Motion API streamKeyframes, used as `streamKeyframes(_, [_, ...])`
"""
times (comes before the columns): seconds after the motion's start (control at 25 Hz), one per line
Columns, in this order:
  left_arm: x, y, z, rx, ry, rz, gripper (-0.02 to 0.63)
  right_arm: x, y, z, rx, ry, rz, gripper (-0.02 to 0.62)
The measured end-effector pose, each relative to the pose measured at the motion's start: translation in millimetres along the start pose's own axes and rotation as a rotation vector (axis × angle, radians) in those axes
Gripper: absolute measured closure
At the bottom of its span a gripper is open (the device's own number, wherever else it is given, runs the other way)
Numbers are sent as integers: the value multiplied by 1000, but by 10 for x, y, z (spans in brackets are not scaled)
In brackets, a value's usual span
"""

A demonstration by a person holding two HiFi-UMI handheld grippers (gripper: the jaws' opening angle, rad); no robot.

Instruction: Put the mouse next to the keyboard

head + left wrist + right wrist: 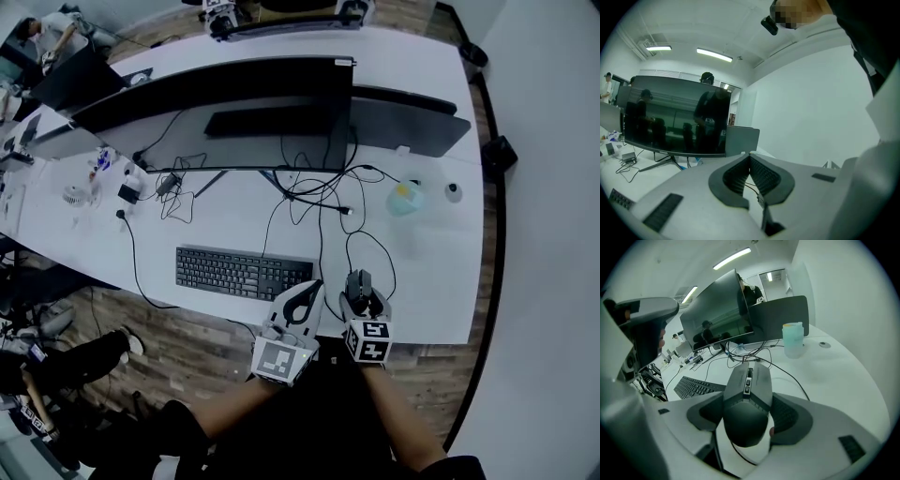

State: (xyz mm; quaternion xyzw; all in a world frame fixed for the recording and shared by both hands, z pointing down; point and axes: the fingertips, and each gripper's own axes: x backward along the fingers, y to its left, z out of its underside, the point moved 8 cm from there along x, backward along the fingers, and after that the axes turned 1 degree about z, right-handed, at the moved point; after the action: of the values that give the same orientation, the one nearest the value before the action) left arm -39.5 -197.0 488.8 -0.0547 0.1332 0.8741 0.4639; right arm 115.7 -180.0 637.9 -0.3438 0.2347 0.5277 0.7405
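My right claw (359,289) is clamped on the mouse (358,283), one pad pressing each flank, and in the right gripper view the mouse (749,392) fills the middle of the frame with its wheel end pointing away from me. In the head view it sits at lower centre, near the front edge of the white desk (436,281), just beyond the right end of the keyboard (242,273) and a little apart from it. I cannot tell whether it rests on the desk or is raised off it. Its cable (373,242) loops up the frame toward the tangle of wires under the monitor (225,108). My left claw (309,292) hangs just beside the right one, over the keyboard's right end. In the left gripper view its tips (750,155) meet with nothing gripped, leaving only the hollow between the ribbed pads. A pale cup (405,198) stands well apart at right of centre, and it shows again above the mouse in the right gripper view.
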Motion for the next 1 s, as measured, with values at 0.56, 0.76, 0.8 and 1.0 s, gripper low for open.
streamKeyframes(0.56, [29,79,142,3,51,-41,603,-554,-81,425,51,122,26,287])
streamKeyframes(0.76, [95,152,129,-26,48,-71,603,-614,-88,447,66,154,61,288])
streamKeyframes(0.8, [111,169,139,-40,58,-73,603,-627,-83,445,75,159,66,287])
streamKeyframes(1.0, [190,224,97,28,54,-103,603,-668,-74,440,99,163,87,287])
